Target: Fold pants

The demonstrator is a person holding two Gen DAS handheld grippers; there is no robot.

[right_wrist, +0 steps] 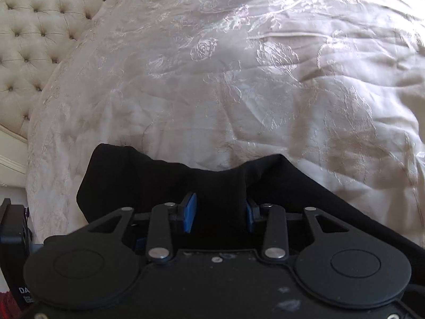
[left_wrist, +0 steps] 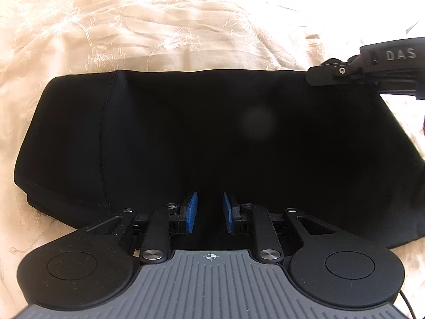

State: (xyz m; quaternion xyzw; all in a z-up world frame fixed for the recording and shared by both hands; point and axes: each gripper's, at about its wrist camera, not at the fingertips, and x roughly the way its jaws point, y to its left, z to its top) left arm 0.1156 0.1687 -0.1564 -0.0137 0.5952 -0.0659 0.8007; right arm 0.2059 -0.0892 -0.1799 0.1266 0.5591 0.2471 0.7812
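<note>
Black plastic and grey ribbed housing fill the bottom of the left wrist view, where the left hand-held gripper (left_wrist: 210,212) hovers low over the pants with its two blue pads (left_wrist: 191,211) spread apart and nothing between them. Just beyond the pads lie the black pants (left_wrist: 186,138), folded into a wide, flat bundle on the bed, with a stitched seam running down the left portion and a thick folded edge along the left side. At the far right corner of the bundle, the right hand-held gripper (left_wrist: 316,75) reaches in from the right edge, its black fingers touching the cloth.

From the right wrist view, the right hand-held gripper (right_wrist: 220,212) has its blue pads (right_wrist: 190,212) pinching a raised fold of the pants (right_wrist: 159,175), which bunches up between them and drapes away to both sides. Past the dark cloth stretches the cream bedspread (right_wrist: 239,79), satin-like and embroidered with floral patterns, lightly wrinkled. Farthest away, at the upper left, stands a tufted, button-studded headboard (right_wrist: 34,32) in a matching cream tone.
</note>
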